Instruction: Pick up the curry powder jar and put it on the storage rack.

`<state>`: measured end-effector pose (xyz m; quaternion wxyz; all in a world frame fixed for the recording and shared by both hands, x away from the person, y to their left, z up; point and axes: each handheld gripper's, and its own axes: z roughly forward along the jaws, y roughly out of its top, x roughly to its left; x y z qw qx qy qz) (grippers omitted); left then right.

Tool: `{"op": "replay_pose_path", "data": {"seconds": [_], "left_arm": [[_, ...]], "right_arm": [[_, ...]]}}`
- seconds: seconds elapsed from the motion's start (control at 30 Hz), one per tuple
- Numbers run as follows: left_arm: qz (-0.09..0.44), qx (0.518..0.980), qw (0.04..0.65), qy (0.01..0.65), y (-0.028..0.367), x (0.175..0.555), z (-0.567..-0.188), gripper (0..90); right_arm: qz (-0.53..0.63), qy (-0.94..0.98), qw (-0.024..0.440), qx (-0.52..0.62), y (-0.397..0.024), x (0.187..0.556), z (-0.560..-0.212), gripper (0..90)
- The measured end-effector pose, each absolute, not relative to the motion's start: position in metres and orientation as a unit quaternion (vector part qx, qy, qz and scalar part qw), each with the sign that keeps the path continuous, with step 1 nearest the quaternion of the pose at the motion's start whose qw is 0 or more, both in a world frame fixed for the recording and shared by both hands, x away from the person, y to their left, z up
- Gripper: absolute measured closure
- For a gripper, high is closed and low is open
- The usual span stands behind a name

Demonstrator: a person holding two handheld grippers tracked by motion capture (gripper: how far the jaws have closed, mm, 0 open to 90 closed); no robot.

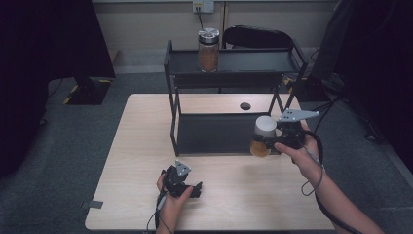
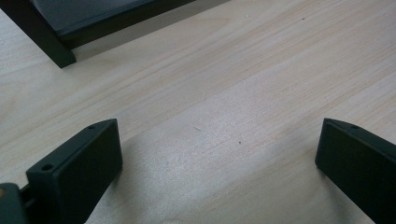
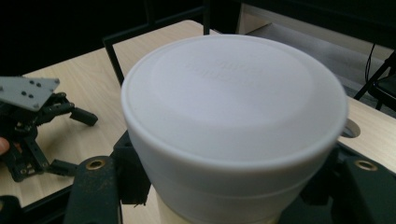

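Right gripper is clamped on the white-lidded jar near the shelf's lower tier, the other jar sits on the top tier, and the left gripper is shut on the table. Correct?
Not quite. The left gripper is open: the left gripper view shows its jaws spread wide over bare table. The rest holds: the right gripper grips the white-lidded jar, and the other jar stands on the shelf's top tier.

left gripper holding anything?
No. In the left gripper view, the left gripper has its jaws wide apart, with just bare table between them.
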<state>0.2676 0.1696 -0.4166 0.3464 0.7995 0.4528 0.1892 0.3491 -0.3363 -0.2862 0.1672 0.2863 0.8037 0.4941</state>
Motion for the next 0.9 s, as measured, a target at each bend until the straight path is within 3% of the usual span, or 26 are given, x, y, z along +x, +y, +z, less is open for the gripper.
{"op": "replay_pose_path", "data": {"seconds": [0.9], "left_arm": [[0.19,0.8,0.346,0.452,0.169,0.268,-0.417,0.0]], "right_arm": [[0.517,0.792,0.183,0.269,-0.323,0.371,-0.196,35.2]]}}
